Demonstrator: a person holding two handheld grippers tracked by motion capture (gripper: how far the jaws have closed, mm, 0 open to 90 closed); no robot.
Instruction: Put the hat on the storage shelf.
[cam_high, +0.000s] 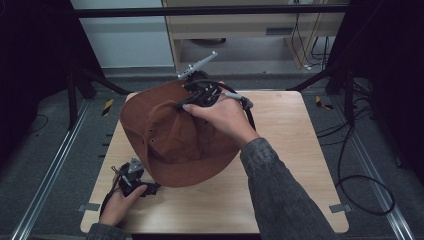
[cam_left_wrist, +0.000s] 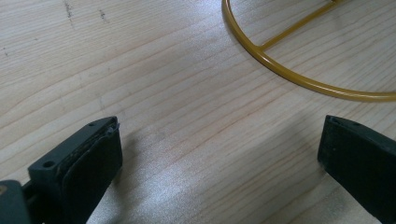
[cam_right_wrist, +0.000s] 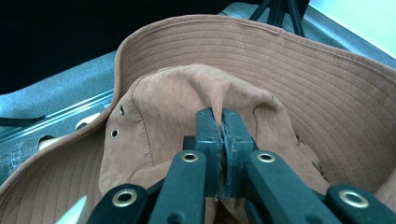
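Note:
A brown wide-brimmed hat (cam_high: 170, 135) hangs over the middle of the wooden table (cam_high: 290, 150), tilted with its brim raised at the back. My right gripper (cam_high: 197, 97) is shut on a pinched fold of the hat's crown (cam_right_wrist: 205, 88), its two black jaws pressed together on the cloth (cam_right_wrist: 222, 140). My left gripper (cam_high: 131, 175) rests near the table's front left, beside the hat's brim, with its jaws wide apart (cam_left_wrist: 219, 149) over bare wood. A yellow wire ring (cam_left_wrist: 299, 74) lies on the table just ahead of the left gripper.
Metal rails (cam_high: 55, 165) run along both sides of the table. Black cables (cam_high: 360, 165) trail on the floor at the right. A light wooden cabinet (cam_high: 240, 30) stands behind the table, with dark stand legs (cam_high: 320, 75) either side.

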